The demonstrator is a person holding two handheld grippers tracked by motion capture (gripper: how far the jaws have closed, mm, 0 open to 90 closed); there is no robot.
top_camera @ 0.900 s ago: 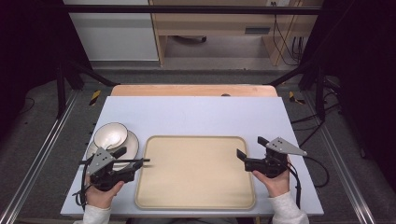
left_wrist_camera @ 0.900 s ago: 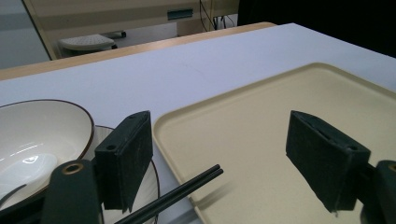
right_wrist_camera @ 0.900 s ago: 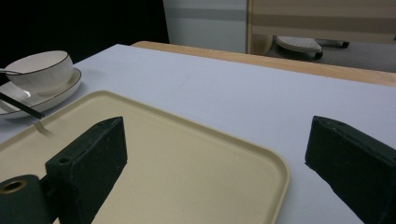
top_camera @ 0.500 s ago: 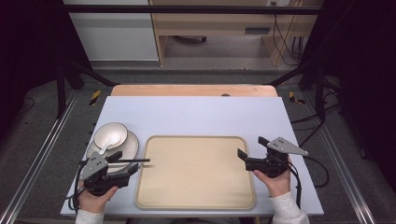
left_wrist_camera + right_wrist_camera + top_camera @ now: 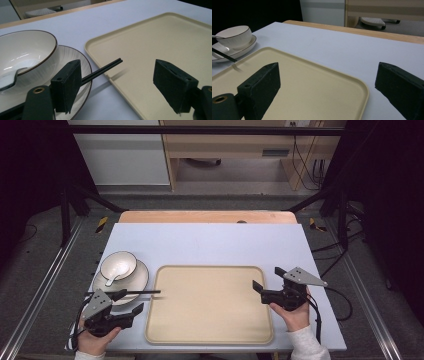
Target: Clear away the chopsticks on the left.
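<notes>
**Both claws open, chopsticks parked on the plate**

Starting at the left: white bowl (image 5: 119, 265) with a dark rim sitting on a ribbed white plate (image 5: 135, 281), spoon (image 5: 113, 279) lying inside the bowl with its handle leaning toward the near rim. Pair of black chopsticks (image 5: 142, 292) resting across the near edge of the plate, tips poking out over the left edge of the tray. In the left claw view, same chopsticks (image 5: 103, 68) running behind the left jaw and ending just over the tray's rim, casting a soft shadow on it.

Left claw (image 5: 132, 301) held low near the front-left corner of the table (image 5: 210, 245), just beside the plate, jaws spread wide with nothing between them. Not touching the chopsticks as far as the high view shows.

Middle: big beige tray (image 5: 210, 330), bare, rounded corners, lying flat on the light blue table top.

Right side: right claw (image 5: 263, 288) hovering at the tray's right edge, pointing left over it, jaws also wide apart and holding nothing. Grey three-cornered plate on top, cable trailing off to the right. From the right claw view, tray (image 5: 317, 82) stretching ahead between the jaws, bowl (image 5: 234, 33) and plate far off at the upper left.
</notes>
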